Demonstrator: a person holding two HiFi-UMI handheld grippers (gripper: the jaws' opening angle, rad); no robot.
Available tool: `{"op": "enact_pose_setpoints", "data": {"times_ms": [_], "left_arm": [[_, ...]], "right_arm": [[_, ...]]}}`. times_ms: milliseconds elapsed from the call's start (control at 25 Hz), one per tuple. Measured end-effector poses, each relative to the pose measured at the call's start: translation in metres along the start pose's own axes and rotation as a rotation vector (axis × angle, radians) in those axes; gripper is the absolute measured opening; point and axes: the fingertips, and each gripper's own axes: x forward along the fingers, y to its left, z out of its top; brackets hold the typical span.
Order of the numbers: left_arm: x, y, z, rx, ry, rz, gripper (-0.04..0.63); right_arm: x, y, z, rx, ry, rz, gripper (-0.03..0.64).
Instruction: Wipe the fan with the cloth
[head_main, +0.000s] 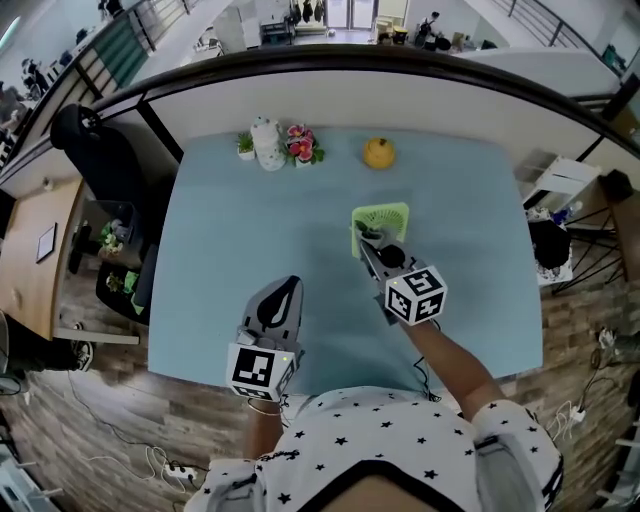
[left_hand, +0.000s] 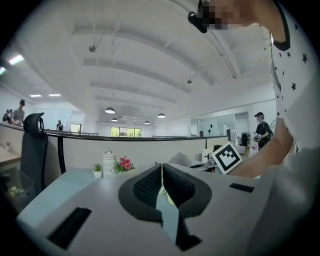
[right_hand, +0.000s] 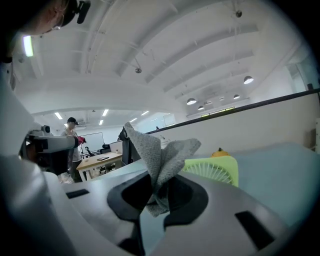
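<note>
A light green fan (head_main: 381, 224) stands on the pale blue table (head_main: 230, 250), right of its middle. In the right gripper view the fan (right_hand: 214, 169) shows its ribbed grille just beyond the jaws. My right gripper (head_main: 369, 240) is shut on a grey cloth (right_hand: 159, 156), which sticks up crumpled between the jaws, and its tip is at the fan's near side. My left gripper (head_main: 282, 296) hovers over the table's near left part, its jaws pressed together with nothing held; the same gripper (left_hand: 161, 186) points toward the table's far edge.
At the table's far edge stand a small potted plant (head_main: 245, 146), a white jar (head_main: 267, 142), pink flowers (head_main: 301, 145) and an orange pumpkin-like object (head_main: 379, 152). A black office chair (head_main: 100, 150) stands off the table's left side. Cables lie on the wooden floor (head_main: 120, 440).
</note>
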Motion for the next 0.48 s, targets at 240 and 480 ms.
{"op": "enact_pose_setpoints", "data": {"times_ms": [240,480], "left_arm": [[0.008,0.009,-0.008,-0.016,0.024,-0.007,0.032],[0.014,0.025,-0.011,-0.031,0.023,0.019,0.032]], "right_arm": [[0.024,-0.012,-0.011,-0.003,0.048,-0.027,0.048],[0.040,-0.015,-0.022,-0.002,0.088,-0.020,0.048]]}}
